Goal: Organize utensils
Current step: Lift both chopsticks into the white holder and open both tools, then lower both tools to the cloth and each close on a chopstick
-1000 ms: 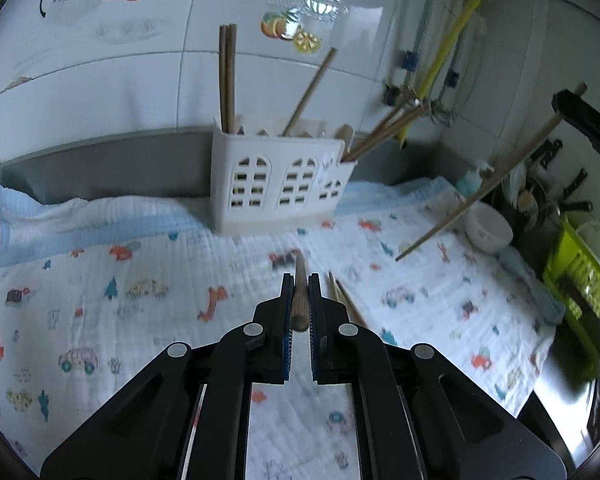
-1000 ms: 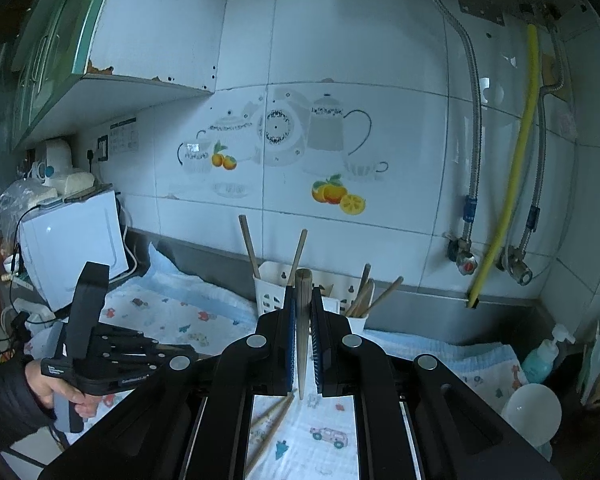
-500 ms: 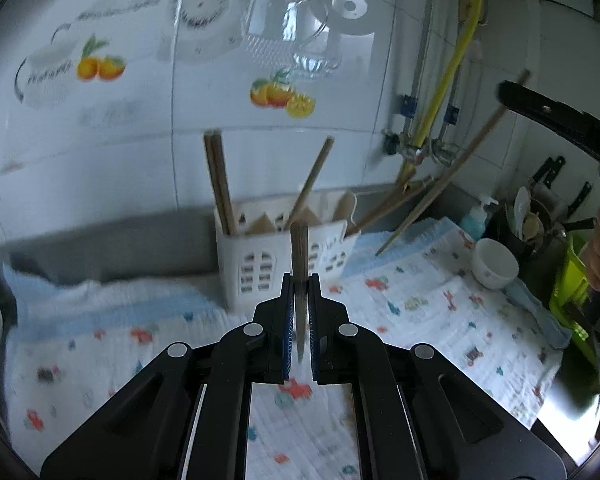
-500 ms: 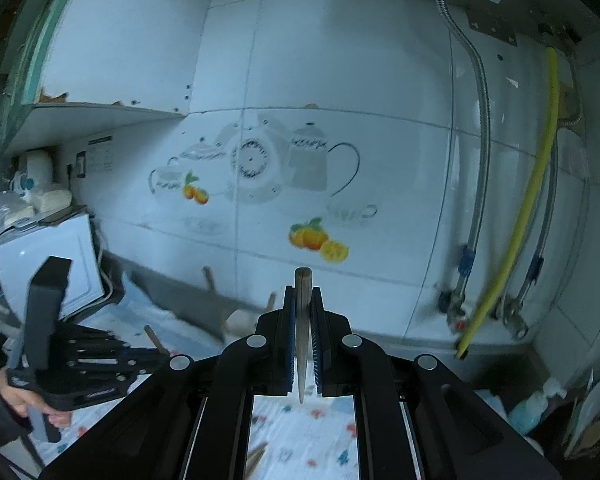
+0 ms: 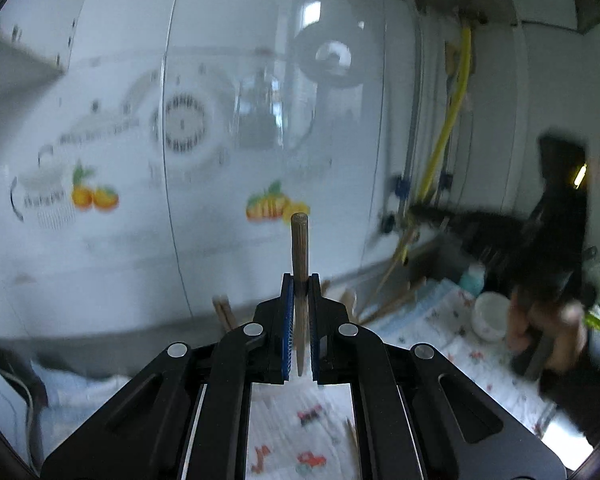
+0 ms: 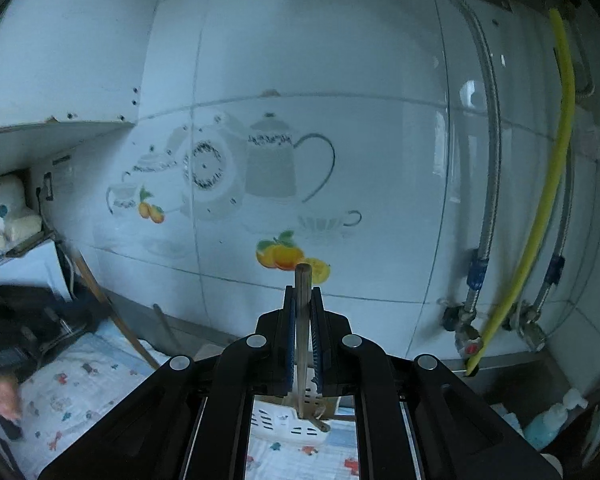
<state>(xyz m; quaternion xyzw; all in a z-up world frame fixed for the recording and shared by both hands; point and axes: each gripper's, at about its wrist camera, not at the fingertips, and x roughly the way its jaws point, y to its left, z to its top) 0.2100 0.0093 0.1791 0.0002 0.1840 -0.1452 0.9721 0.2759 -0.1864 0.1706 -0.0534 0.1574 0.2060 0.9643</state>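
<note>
Each claw is clamped on an upright chopstick. The right claw [image 6: 303, 338] holds its chopstick [image 6: 302, 312] directly above the white holder [image 6: 288, 424]; the left claw [image 5: 300, 328], gripping another chopstick [image 5: 300, 264], sits farther off.

Both views are taken from behind a pair of black fingers, raised above the counter and faced at the white tiled wall [image 5: 204, 240], which is seen at close range in each. From the left wrist the wall's fruit decal [image 5: 266, 206] is met just above centre and the printed cloth [image 5: 452, 320] trails off to the lower right, where the other handheld gripper [image 5: 556, 240] is caught, blurred. From the right wrist the same fruit decal [image 6: 284, 256], the yellow hose [image 6: 548, 200] and the cloth [image 6: 68, 392] are shared, with the utensil holder [image 6: 296, 426] framed low between the fingers.
</note>
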